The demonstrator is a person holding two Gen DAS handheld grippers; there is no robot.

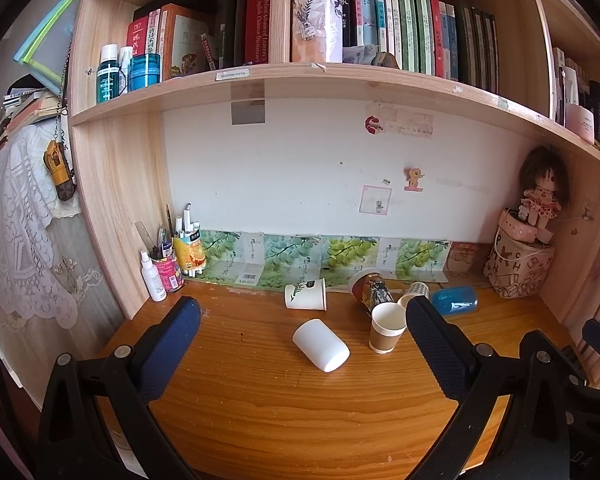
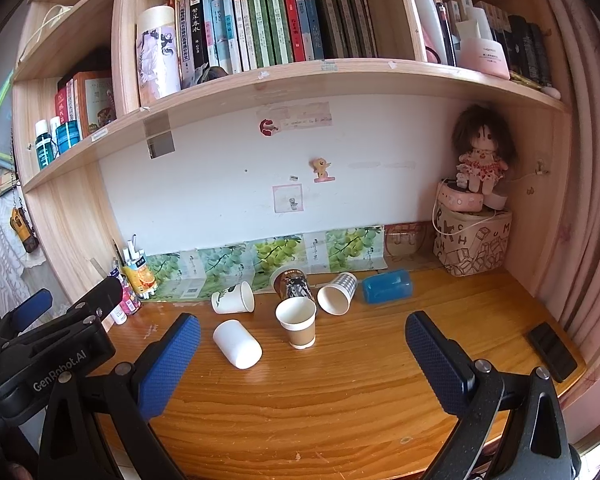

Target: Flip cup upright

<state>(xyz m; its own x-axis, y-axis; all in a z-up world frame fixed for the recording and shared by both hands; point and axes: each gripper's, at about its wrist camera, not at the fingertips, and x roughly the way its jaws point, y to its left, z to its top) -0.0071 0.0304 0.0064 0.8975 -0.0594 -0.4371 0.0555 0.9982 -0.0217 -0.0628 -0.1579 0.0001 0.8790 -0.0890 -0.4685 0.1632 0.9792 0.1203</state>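
Observation:
A plain white cup (image 1: 321, 344) (image 2: 237, 343) lies on its side mid-desk. A brown-sleeved paper cup (image 1: 387, 327) (image 2: 296, 321) stands upright beside it. A white cup with a leaf print (image 1: 305, 295) (image 2: 233, 297), a dark printed cup (image 1: 369, 287) (image 2: 291, 282), a checked cup (image 1: 413, 293) (image 2: 337, 293) and a blue cup (image 1: 455, 299) (image 2: 387, 285) lie on their sides near the back. My left gripper (image 1: 302, 344) is open and empty, in front of the white cup. My right gripper (image 2: 302, 350) is open and empty, above the desk's front.
Pen holders and a spray bottle (image 1: 153, 278) stand at the back left. A patterned bag with a doll (image 2: 474, 240) sits at the back right. A black phone (image 2: 552, 351) lies near the right edge. A bookshelf (image 1: 300, 80) hangs overhead.

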